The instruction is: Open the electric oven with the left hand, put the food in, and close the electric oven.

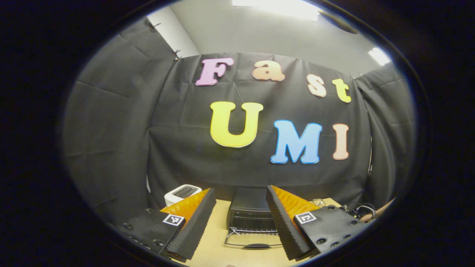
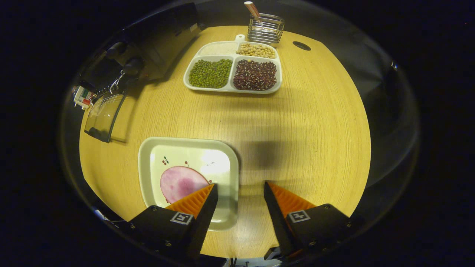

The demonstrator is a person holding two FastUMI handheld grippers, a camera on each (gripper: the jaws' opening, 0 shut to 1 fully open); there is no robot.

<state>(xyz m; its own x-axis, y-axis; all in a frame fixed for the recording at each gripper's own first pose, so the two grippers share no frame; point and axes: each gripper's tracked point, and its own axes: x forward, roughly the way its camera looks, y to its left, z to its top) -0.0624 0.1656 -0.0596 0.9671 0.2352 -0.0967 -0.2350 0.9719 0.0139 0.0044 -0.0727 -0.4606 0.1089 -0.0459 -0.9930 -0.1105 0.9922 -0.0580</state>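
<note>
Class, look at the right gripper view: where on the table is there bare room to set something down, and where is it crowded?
Bare wood lies between the divided tray and the square plate, and to the plate's right, ahead of the open right gripper. The far-left side is crowded by the oven and its lowered door.

From my right gripper view, the plate [image 2: 189,178] with the food [image 2: 180,183] sits near; the divided tray [image 2: 233,66] lies far, a wire holder [image 2: 265,29] behind it. The oven [image 2: 148,44] stands far left, its door [image 2: 103,116] down on the table [image 2: 304,122].
</note>
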